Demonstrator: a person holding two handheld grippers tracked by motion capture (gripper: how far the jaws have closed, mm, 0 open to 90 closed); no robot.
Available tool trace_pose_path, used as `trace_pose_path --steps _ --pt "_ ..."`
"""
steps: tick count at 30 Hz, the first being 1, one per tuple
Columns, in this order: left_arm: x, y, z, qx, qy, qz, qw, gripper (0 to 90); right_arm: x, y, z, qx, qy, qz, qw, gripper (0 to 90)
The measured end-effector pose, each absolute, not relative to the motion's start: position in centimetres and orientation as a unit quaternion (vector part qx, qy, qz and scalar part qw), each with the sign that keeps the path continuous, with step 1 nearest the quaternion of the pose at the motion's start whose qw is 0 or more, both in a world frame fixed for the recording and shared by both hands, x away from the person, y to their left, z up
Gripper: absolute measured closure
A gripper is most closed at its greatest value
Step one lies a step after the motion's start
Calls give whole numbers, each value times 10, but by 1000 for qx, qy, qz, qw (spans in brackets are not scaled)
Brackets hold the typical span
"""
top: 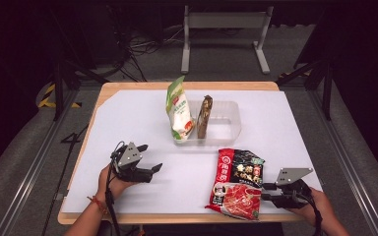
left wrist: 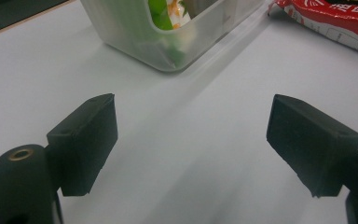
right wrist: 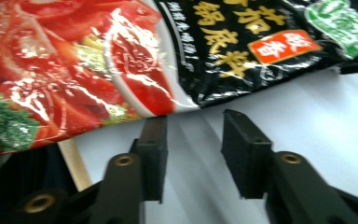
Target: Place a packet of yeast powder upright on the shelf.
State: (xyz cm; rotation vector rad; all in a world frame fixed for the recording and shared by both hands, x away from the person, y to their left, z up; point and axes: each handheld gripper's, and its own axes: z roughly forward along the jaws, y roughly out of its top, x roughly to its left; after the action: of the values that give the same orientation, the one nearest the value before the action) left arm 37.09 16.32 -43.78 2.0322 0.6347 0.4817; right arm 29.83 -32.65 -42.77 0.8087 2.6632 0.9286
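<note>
The worktop is a light wooden table [top: 103,91] covered almost to its edges by a white sheet [top: 142,118], standing on a grey floor in a dark room; a grey metal frame [top: 225,30] and loose black cables [top: 142,49] lie beyond the far edge. Near the front left corner the left gripper [top: 150,158] rests in the person's left hand [top: 112,183], jaws spread wide and empty. Toward the far edge at centre sits a clear rectangular plastic tub [top: 226,125] containing an upright green-and-white pouch [top: 179,110] and a slim brown packet [top: 204,116] standing on edge. By the front edge, right of centre, lies the flat red-and-black glossy soup-base packet [top: 236,183], its lower end reaching the front edge. At the front right corner the right gripper [top: 266,191] points at that packet, jaws partly apart. The left gripper view adds the tub's rounded near corner [left wrist: 168,60] and a red packet edge [left wrist: 326,18] at upper right. The right gripper view shows both pads [right wrist: 154,140] just short of the packet [right wrist: 121,60], released and gripping nothing, with the table's wooden edge [right wrist: 74,163] below.
</note>
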Motion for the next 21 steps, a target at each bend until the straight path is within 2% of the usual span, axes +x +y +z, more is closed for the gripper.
trace_pose_path --steps 3,4,6,12,14,19,21 --pt "371 163 -438 826 258 196 461 171 299 -330 -427 278 900 321 104 557" --pt "371 164 -438 827 256 197 461 170 300 -332 -427 283 897 322 109 506" --pt "371 163 -438 827 258 199 458 171 301 -334 -427 284 895 326 108 495" --pt "370 163 -438 827 258 200 457 170 302 -339 -426 294 888 331 127 351" --pt "370 163 -438 827 258 202 457 168 302 -342 -425 301 880 346 126 321" --pt "370 163 -438 828 257 203 456 168 306 -346 -419 322 865 363 126 182" --pt "370 163 -438 828 256 204 456 169 307 -345 -419 323 864 365 127 157"
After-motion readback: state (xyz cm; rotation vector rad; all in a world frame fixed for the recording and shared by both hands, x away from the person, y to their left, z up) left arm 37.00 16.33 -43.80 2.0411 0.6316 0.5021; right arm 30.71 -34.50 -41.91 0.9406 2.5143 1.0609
